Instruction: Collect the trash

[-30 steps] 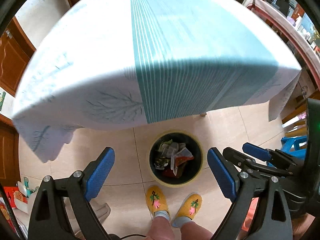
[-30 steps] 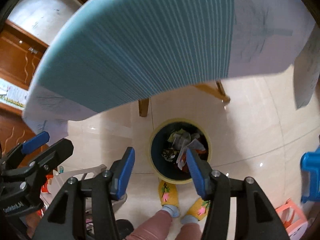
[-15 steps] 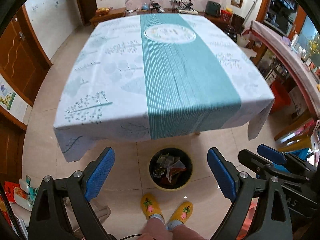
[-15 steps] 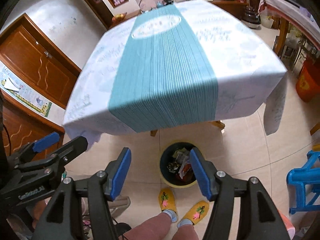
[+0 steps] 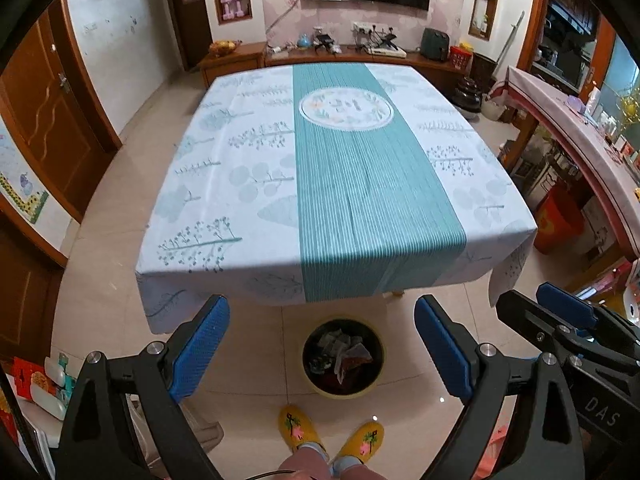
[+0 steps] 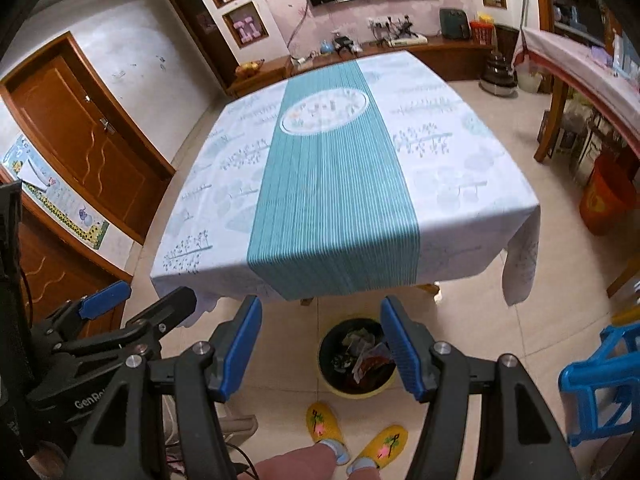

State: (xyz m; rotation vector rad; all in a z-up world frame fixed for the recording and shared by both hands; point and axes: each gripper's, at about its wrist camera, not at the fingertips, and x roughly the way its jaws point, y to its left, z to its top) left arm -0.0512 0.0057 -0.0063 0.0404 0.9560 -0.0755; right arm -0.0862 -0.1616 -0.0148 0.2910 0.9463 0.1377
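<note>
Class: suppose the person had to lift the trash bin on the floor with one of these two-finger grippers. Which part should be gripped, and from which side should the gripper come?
Grip the yellow rim of the trash bin at its near edge, coming down from above on the slipper side. The bin stands upright with its mouth open upward, so one finger can probably slip inside and one outside the wall. The tablecloth overhangs the far side. Both grippers are open and empty.

White tablecloth [image 5: 224, 184], pale grey-teal leaf sprigs, teal striped centre band (white oval medallion inside). Black-lined bin [image 5: 343, 357], yellow rim. Yellow slippers [image 5: 298, 429], pink-green embroidery. Blue pads on black grippers. Blue stool [image 6: 600, 384]. Beige floor tiles [image 5: 100, 304].
</note>
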